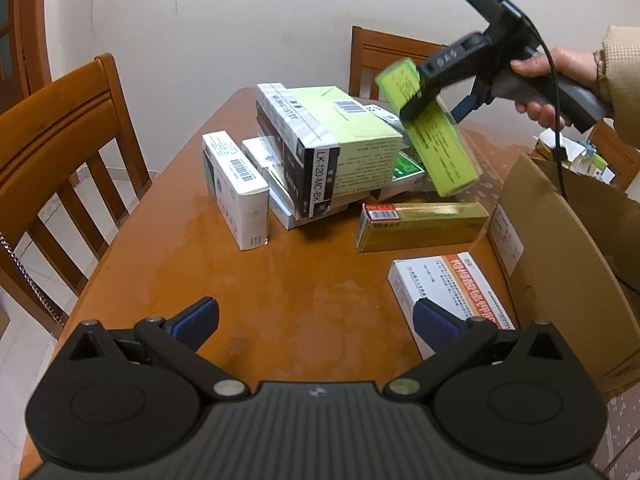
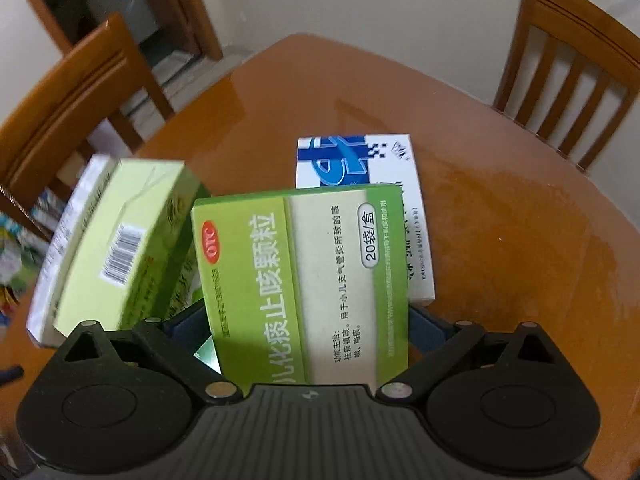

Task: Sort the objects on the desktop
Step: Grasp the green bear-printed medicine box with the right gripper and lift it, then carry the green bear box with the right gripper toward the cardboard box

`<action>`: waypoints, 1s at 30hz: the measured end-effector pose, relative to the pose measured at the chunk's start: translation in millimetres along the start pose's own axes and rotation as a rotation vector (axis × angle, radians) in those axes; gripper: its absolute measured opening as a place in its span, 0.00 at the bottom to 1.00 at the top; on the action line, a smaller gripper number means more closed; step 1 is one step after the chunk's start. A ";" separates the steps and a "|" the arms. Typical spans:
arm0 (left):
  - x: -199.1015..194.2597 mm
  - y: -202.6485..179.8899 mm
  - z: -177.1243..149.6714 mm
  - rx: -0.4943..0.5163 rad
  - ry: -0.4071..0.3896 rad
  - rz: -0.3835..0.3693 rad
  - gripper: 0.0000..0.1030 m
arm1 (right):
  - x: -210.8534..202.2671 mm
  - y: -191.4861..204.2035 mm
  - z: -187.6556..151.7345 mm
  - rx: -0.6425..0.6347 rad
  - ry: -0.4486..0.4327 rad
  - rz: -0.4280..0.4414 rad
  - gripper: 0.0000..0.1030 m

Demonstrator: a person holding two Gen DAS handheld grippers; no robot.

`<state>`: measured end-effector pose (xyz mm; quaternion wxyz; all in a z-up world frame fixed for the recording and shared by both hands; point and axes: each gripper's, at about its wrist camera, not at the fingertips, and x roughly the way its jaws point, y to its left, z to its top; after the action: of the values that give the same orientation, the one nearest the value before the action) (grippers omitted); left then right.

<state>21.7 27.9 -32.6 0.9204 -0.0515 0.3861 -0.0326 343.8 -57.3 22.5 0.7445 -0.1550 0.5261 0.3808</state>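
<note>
I am holding a green medicine box [image 2: 304,288] in the right gripper [image 1: 416,100], its two blue pads clamping across the box's short width, so the long axis is running straight out ahead of the fingers. In the left wrist view the box is hanging in the air above the pile of boxes [image 1: 320,148] on the table [image 1: 280,280], tilting down and toward the cardboard carton [image 1: 560,248] that is standing open at the right edge of the table. That is the relation I am steering by: the carton is lying to the right of and below the held box, so I am judging that the box needs to swing long-end first over the carton's near wall.

My left gripper [image 1: 316,316] is hovering low over bare tabletop with its fingers spread wide and nothing between them. The white and orange box [image 1: 448,292] is lying just beside its right finger [image 1: 436,316], nearer this hand than the other, with the gold box [image 1: 420,224] a little farther on, lying crosswise.
</note>
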 end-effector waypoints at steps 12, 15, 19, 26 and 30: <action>-19.8 -12.8 0.6 0.058 -0.037 -0.006 1.00 | -56.1 -5.5 -6.1 0.221 -0.126 0.224 0.97; -26.8 -12.8 -0.5 0.061 -0.046 0.003 1.00 | -64.0 2.9 -16.6 0.238 -0.116 0.288 0.97; -36.1 -12.4 -4.3 0.070 -0.053 0.013 1.00 | -63.2 26.1 -32.0 0.210 -0.050 0.371 0.97; -49.1 -19.8 -18.9 0.071 -0.057 0.055 1.00 | -37.6 92.4 -73.2 0.152 0.116 0.477 0.97; -46.9 -24.2 -27.0 0.125 -0.047 0.007 1.00 | -17.8 118.1 -87.0 0.101 0.182 0.452 0.97</action>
<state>-30.9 6.6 -15.4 0.9307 0.0069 0.3619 -0.0521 196.9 -41.2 24.0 0.5969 -0.0294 0.6306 0.4952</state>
